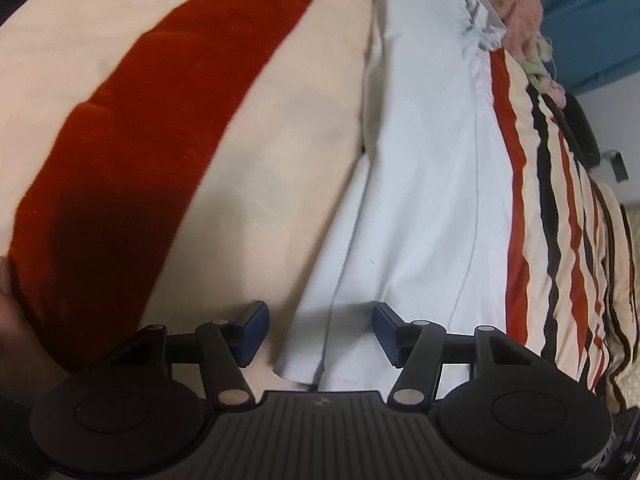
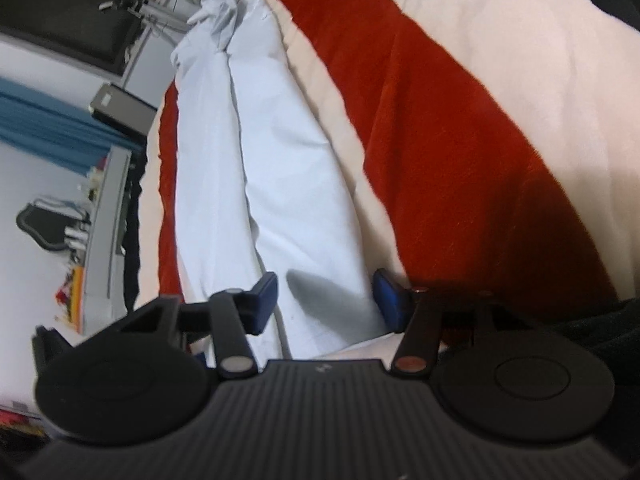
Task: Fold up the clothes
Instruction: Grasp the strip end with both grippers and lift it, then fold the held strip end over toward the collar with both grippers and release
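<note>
Lying lengthwise on a red-and-cream striped blanket point(image 1: 120, 184), a pale blue garment point(image 1: 424, 184) shows no readable label; left gripper point(image 1: 320, 332) and right gripper point(image 2: 325, 300) stand spread, pinching nothing.

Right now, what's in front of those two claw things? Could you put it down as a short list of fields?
surface: striped blanket, cream with red and dark bands
garment: pale garment, lying long and flat on the blanket
far end: bunched and wrinkled
left gripper: open, hem between the pads, not pinched
right gripper: open, over the near edge, not pinched
clutter: pink fluffy fabric beyond the garment
fold: not yet started
</note>
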### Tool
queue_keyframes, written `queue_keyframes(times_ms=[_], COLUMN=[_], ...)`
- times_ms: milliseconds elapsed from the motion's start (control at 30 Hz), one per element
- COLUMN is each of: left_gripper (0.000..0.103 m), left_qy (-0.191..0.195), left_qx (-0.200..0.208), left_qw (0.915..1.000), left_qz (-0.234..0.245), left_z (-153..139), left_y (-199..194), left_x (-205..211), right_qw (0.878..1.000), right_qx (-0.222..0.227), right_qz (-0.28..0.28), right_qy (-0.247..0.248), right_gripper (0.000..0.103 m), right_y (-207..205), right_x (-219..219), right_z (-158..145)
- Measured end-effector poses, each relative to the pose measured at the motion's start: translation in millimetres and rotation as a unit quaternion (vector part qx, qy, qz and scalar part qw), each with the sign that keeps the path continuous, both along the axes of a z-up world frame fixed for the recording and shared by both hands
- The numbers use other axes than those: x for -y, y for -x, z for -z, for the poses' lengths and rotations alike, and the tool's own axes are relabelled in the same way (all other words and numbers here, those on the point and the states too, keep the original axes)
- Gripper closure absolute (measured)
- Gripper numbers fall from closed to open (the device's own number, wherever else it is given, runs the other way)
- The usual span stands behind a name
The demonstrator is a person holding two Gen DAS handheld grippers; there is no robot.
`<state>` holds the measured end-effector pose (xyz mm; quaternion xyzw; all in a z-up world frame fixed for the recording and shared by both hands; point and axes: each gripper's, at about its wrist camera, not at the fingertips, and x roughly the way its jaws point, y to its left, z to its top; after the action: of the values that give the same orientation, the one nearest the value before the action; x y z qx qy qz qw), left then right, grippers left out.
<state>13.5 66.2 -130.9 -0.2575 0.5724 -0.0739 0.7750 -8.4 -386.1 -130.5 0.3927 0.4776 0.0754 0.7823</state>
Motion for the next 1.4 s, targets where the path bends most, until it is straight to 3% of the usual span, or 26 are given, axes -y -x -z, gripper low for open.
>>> queue_keyframes(times_ms=[67, 100, 167, 267, 500, 733, 867, 1033, 1167, 1400], left_gripper=[0.068, 0.073, 0.09, 0.096, 0.098, 0.099, 0.099, 0.099, 0.099, 0.099], left_qy=[0.007, 0.014, 0.028, 0.057, 0.128, 0.166, 0.187, 0.199, 0.196, 0.165], left_qx=[0.005, 0.005, 0.006, 0.009, 0.108, 0.177, 0.18, 0.155, 0.13, 0.132], left_qw=[0.9999, 0.9998, 0.9995, 0.9982, 0.9858, 0.9701, 0.9657, 0.9671, 0.9703, 0.9734], left_qz=[0.006, 0.009, 0.016, 0.015, 0.005, -0.003, -0.015, -0.033, -0.056, -0.088], left_z=[-3.4, -4.8, -7.6, -15.5, -81.1, -163.4, -181.4, -172.1, -144.0, -113.2], left_y=[2.0, 2.6, 3.9, 3.9, 16.9, 60.2, 95.4, 114.3, 73.8, -53.5], left_x=[0.7, 0.9, 1.1, -4.4, -26.2, -53.7, -73.8, -86.5, -84.7, -68.4], right_qw=[1.0, 1.0, 1.0, 0.999, 0.992, 0.98, 0.976, 0.982, 0.986, 0.986], right_qx=[-0.001, 0.003, 0.017, 0.04, 0.119, 0.195, 0.211, 0.181, 0.152, 0.137], right_qz=[-0.008, -0.009, -0.005, 0.011, 0.024, 0.02, 0.003, 0.002, 0.029, 0.067], right_qy=[0.005, 0.004, 0.005, -0.006, -0.032, -0.039, -0.043, -0.049, -0.054, -0.059], right_gripper=[0.086, 0.091, 0.093, 0.094, 0.096, 0.096, 0.096, 0.096, 0.096, 0.096], right_y=[1.8, 3.0, 6.5, 11.5, 25.2, 38.8, 59.8, 63.6, 24.3, -89.5], right_x=[-2.1, -2.0, -0.5, 3.3, 12.6, 23.8, 26.1, 28.0, 32.4, 30.7], right_z=[-1.3, -2.1, -7.4, -19.0, -72.1, -137.4, -156.6, -146.5, -130.0, -102.2])
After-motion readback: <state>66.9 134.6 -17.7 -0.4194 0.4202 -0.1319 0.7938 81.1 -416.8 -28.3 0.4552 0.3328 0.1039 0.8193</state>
